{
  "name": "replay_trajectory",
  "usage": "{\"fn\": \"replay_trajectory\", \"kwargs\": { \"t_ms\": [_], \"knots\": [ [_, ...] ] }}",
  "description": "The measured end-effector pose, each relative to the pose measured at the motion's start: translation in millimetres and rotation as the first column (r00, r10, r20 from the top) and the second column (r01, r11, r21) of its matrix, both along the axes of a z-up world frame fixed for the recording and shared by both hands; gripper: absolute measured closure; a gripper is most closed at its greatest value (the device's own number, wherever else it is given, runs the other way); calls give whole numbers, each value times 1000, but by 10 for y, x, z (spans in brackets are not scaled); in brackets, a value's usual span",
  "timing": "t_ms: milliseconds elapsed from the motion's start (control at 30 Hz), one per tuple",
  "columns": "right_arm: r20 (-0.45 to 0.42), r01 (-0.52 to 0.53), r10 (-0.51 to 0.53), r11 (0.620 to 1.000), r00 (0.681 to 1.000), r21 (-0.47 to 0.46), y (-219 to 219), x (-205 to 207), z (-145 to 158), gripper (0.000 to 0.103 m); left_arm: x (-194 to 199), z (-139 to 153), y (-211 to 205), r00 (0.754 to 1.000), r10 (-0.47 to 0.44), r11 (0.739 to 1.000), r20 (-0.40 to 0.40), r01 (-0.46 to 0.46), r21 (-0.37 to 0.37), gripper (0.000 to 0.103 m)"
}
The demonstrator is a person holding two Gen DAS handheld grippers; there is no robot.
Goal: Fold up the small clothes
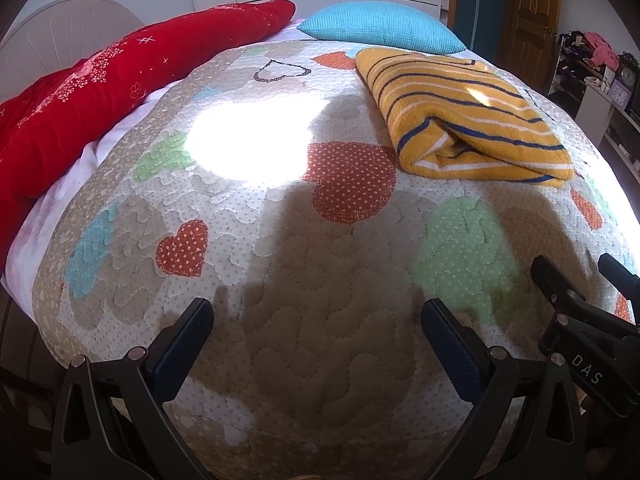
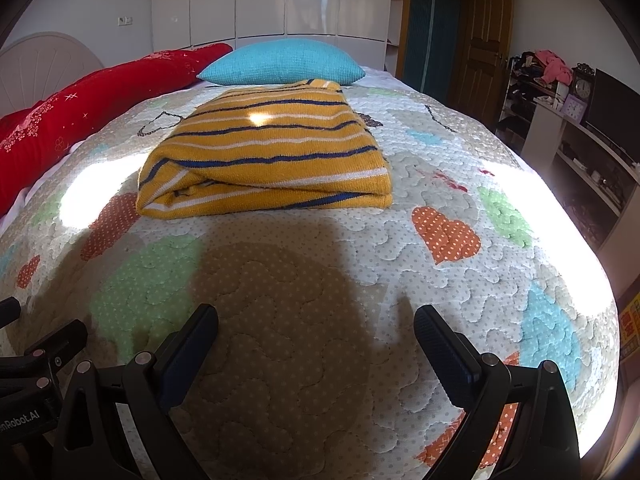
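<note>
The sweater (image 2: 264,160) — yellow with blue and white stripes — lies folded on the bed's quilt (image 2: 304,320), toward the far end, just in front of the blue pillow (image 2: 282,62). In the left wrist view the sweater (image 1: 464,116) is at the upper right, and the red blanket (image 1: 120,84) lies along the left side of the bed. The left claw (image 1: 318,320) is wide open and holds nothing; it hangs above bare quilt (image 1: 304,264), well apart from the sweater. The right claw (image 2: 316,328) is wide open too, with nothing in it, over the near part of the quilt. The two claws are side by side — each one shows at the edge of the other's view. Sun patches and shadows fall on the quilt.
</note>
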State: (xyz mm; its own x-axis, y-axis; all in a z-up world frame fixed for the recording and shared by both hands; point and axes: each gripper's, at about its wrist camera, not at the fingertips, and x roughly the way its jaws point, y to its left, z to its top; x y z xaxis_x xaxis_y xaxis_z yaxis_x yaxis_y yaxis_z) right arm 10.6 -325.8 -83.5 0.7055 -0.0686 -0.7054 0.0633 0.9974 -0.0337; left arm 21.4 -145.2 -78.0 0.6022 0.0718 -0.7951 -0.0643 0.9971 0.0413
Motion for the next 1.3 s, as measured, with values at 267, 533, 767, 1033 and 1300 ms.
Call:
{"fn": "replay_trajectory", "kwargs": {
  "t_ms": [267,533,767,1033,1300],
  "knots": [
    [52,-37,39,998,998,-41,102,89,233,3,45,178,189,996,59,997,73,-63,51,0],
    [79,-111,116,992,990,-63,362,188,379,3,80,249,409,989,106,991,104,-114,70,0],
    [72,-170,178,980,981,-101,575,215,364,3,116,216,476,990,109,991,94,-115,62,0],
    [96,-168,179,979,979,-112,658,357,483,3,225,221,562,991,99,995,86,-101,24,0],
    [85,-193,205,972,975,-134,798,431,475,3,292,229,596,992,84,996,96,-88,31,0]
  ]
}}
